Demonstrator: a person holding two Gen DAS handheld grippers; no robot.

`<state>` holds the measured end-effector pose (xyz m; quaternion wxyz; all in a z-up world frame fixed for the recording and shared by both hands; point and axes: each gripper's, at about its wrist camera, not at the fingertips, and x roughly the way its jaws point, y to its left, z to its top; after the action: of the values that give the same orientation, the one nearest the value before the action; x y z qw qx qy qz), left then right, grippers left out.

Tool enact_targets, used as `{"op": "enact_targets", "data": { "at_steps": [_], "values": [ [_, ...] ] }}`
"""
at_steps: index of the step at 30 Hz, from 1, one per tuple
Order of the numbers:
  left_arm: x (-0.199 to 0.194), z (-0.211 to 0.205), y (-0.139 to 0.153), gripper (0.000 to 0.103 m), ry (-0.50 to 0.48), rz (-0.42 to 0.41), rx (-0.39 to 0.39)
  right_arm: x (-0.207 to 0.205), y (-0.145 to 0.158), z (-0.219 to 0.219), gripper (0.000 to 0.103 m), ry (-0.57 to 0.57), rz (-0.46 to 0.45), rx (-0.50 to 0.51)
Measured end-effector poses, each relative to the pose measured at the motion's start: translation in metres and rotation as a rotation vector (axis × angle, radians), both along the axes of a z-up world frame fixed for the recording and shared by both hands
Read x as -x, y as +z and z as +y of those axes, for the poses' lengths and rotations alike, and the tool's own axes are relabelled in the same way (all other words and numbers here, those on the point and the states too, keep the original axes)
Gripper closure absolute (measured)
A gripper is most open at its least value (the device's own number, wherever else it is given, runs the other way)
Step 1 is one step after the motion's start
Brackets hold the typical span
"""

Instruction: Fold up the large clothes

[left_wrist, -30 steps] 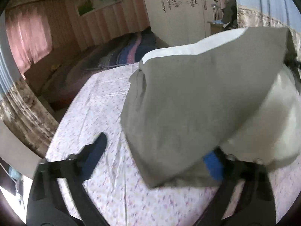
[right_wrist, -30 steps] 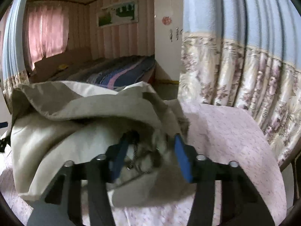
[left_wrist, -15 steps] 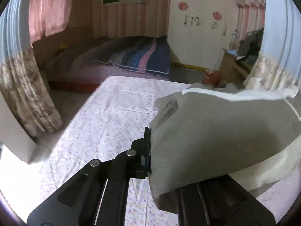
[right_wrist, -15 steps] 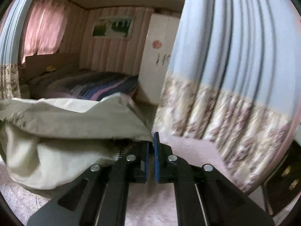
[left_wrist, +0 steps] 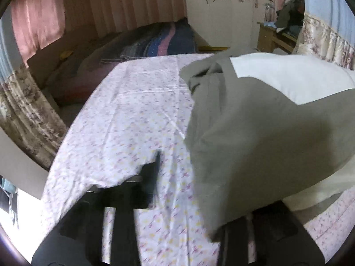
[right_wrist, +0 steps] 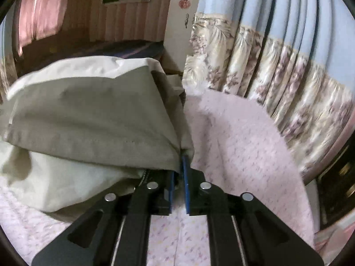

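Note:
A large grey and cream garment [left_wrist: 255,133] lies bunched on the table's pink floral cloth [left_wrist: 133,115]. My left gripper [left_wrist: 195,190] is opening. Its left finger [left_wrist: 153,173] stands bare over the cloth, and the grey fabric drapes over its right finger and hides it. In the right wrist view the same garment [right_wrist: 88,115] fills the left half. My right gripper [right_wrist: 178,170] is opening too, with a narrow gap between its blue pads [right_wrist: 186,177]. The garment's corner and a zipper edge hang at the tips without being pressed.
Floral and blue curtains [right_wrist: 277,71] hang close on the right of the table, and another curtain [left_wrist: 24,110] on the left. Beyond the far edge are a bed with a striped blanket [left_wrist: 164,42], a white wardrobe [left_wrist: 221,11] and a wooden desk [left_wrist: 273,37].
Half a second ago both grippers were shut on the garment's edge. Now both pairs of jaws have parted, the left widely, and the garment has sunk onto the table.

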<state>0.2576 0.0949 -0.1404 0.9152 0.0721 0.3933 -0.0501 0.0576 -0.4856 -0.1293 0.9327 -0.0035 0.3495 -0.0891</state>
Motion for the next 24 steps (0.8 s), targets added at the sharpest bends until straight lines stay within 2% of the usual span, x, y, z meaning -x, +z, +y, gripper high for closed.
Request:
{"op": "enact_targets", "data": {
  "at_steps": [1, 2, 4, 8, 13, 17, 21, 23, 24],
  "values": [
    [0.009, 0.004, 0.006, 0.027, 0.0, -0.024, 0.001, 0.01, 0.005, -0.004, 0.048, 0.015, -0.022, -0.042],
    [0.022, 0.008, 0.012, 0.019, -0.009, -0.057, -0.003, 0.023, 0.011, -0.007, 0.041, 0.025, -0.053, -0.075],
    [0.037, 0.012, 0.017, 0.008, -0.019, -0.087, -0.024, 0.042, 0.018, -0.01, 0.04, 0.032, -0.08, -0.11],
    [0.064, 0.015, 0.025, 0.008, -0.069, -0.086, -0.03, 0.058, 0.024, -0.023, 0.04, 0.036, -0.129, -0.218],
    [0.057, 0.01, 0.044, 0.008, -0.071, -0.109, 0.058, 0.018, 0.017, -0.028, 0.04, 0.068, -0.126, -0.347],
    [0.048, 0.008, 0.053, 0.008, -0.075, -0.1, 0.14, -0.006, 0.006, -0.021, 0.04, 0.092, -0.085, -0.366],
    [0.032, -0.001, 0.042, 0.008, -0.093, -0.06, 0.119, -0.014, -0.003, -0.011, 0.041, 0.108, -0.018, -0.362],
    [0.017, -0.007, 0.025, 0.017, -0.11, 0.011, 0.118, -0.018, -0.007, -0.01, 0.044, 0.112, 0.002, -0.369],
    [0.011, -0.01, 0.016, 0.037, -0.127, 0.047, 0.123, -0.018, -0.008, -0.01, 0.056, 0.112, 0.009, -0.366]
  ]
}}
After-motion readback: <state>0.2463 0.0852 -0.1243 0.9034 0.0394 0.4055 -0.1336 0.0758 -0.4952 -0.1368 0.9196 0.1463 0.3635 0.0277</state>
